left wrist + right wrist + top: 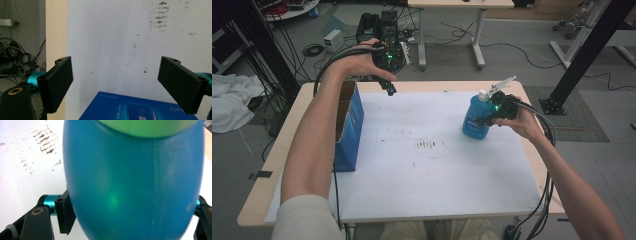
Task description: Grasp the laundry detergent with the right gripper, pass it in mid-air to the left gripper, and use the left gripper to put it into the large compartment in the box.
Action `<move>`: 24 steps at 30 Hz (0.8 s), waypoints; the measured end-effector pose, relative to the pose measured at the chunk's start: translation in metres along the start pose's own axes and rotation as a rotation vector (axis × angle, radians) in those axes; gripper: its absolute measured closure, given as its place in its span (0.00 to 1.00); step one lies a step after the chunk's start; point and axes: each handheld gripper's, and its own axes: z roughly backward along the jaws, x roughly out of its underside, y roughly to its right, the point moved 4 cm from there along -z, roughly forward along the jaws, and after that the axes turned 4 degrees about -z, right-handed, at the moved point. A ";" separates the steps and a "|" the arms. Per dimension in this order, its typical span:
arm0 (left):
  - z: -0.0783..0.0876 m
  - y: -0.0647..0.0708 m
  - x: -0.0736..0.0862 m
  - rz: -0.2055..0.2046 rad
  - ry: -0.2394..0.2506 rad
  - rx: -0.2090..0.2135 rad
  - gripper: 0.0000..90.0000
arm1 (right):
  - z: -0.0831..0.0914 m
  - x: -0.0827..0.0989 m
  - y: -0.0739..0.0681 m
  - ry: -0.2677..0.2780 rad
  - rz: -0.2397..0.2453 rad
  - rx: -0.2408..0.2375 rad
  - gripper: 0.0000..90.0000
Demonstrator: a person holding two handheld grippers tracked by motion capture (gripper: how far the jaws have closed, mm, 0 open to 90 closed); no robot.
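A blue bottle (472,126) with a white cap stands upright on the white sheet (422,170) at the table's right. My right gripper (483,119) comes in from the right and is shut on its body. In the right gripper view the blue bottle (132,175) sits between the jaws, and the left pad (65,213) presses on its side. My left gripper (389,89) hangs open and empty above the table's far edge, beside the open blue box (348,127). In the left gripper view, my left gripper (116,65) looks down on the blue box (140,108) and the sheet.
Brown smudges (427,145) mark the middle of the sheet. The wooden table (287,145) ends close to the left of the box. Cables, equipment and a second table (452,30) stand on the floor behind. A black post (582,50) rises at the far right.
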 end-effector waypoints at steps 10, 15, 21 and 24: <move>0.000 0.000 -0.001 -0.003 0.000 -0.001 0.14 | -0.002 -0.001 0.000 0.001 -0.003 -0.003 0.26; 0.000 0.000 -0.001 -0.002 0.002 0.000 0.14 | -0.002 -0.001 0.001 0.003 -0.002 -0.008 0.27; -0.001 0.000 -0.001 -0.004 -0.001 0.002 0.14 | -0.002 -0.001 0.000 0.003 -0.005 -0.011 0.28; -0.001 0.000 -0.001 -0.003 0.000 0.002 0.14 | -0.002 0.000 0.001 0.001 -0.002 -0.010 0.28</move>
